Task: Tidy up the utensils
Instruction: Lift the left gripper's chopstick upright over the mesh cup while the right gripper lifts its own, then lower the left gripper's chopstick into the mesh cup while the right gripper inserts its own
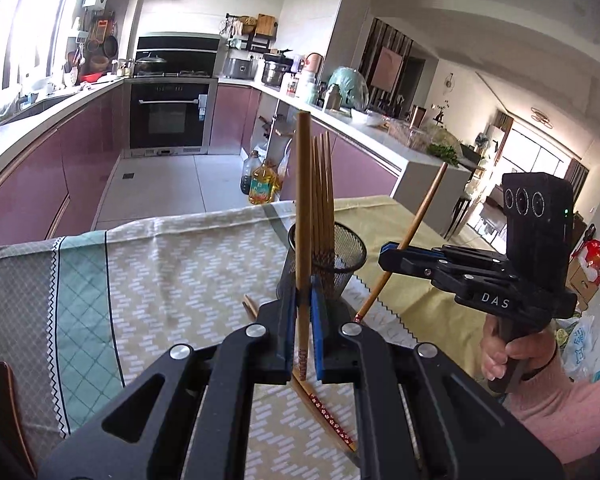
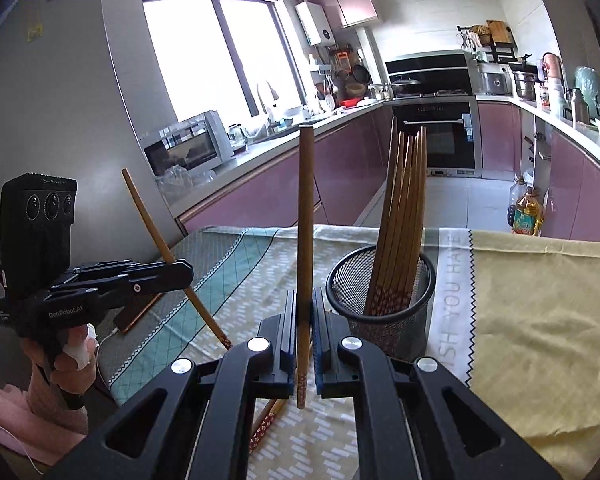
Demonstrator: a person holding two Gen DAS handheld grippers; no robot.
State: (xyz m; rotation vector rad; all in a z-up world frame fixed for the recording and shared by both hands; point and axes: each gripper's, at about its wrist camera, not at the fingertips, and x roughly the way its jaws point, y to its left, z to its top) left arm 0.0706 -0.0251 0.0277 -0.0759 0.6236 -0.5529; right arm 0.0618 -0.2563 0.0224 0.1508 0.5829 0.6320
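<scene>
A black mesh cup [image 1: 342, 258] [image 2: 384, 304] stands on the table and holds several brown chopsticks [image 1: 324, 192] [image 2: 404, 220]. My left gripper [image 1: 303, 308] is shut on one chopstick [image 1: 303, 200], held upright just in front of the cup. My right gripper [image 2: 304, 312] is shut on another chopstick [image 2: 306, 216], also upright, left of the cup. Each gripper shows in the other's view: the right one [image 1: 388, 258] holds its chopstick [image 1: 420, 216] slanted, the left one [image 2: 179, 274] likewise [image 2: 155, 236]. Loose chopsticks [image 1: 324, 412] [image 2: 265, 424] lie on the cloth under the grippers.
The table carries a patterned cloth [image 1: 171, 280] and a yellow cloth [image 2: 540, 320]. A phone [image 2: 139, 312] lies at the left table edge. An oil bottle [image 1: 261, 186] stands on the kitchen floor beyond. Purple cabinets and an oven [image 1: 167, 116] line the back.
</scene>
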